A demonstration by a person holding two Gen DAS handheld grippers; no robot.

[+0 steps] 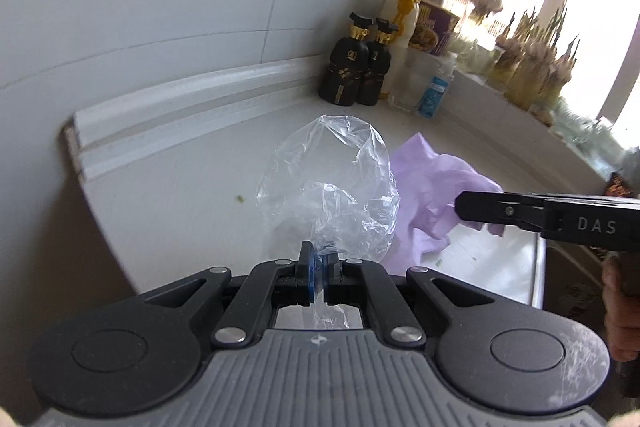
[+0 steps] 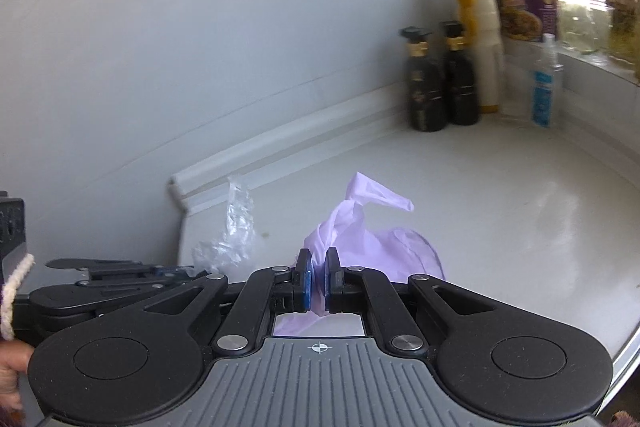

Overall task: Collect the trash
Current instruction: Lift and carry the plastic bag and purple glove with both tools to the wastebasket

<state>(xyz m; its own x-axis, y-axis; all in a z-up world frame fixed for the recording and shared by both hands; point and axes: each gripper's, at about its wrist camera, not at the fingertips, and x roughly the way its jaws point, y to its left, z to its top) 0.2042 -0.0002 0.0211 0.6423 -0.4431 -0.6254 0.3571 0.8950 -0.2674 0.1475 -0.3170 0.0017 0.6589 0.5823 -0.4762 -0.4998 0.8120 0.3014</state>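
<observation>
The clear bag billows up and forward from the left gripper pinching its lower edge, just left of the purple bag, likewise pinched by the right gripper, both above the tabletop.

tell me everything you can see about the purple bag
The purple bag is thin, pale lilac plastic film, crumpled and slightly see-through. The right gripper is shut on a bunched part of it, and a twisted corner sticks up and to the right above the pads. The rest billows loosely over the white counter. In the left wrist view it sits just right of the clear plastic bag, partly behind it.
</observation>
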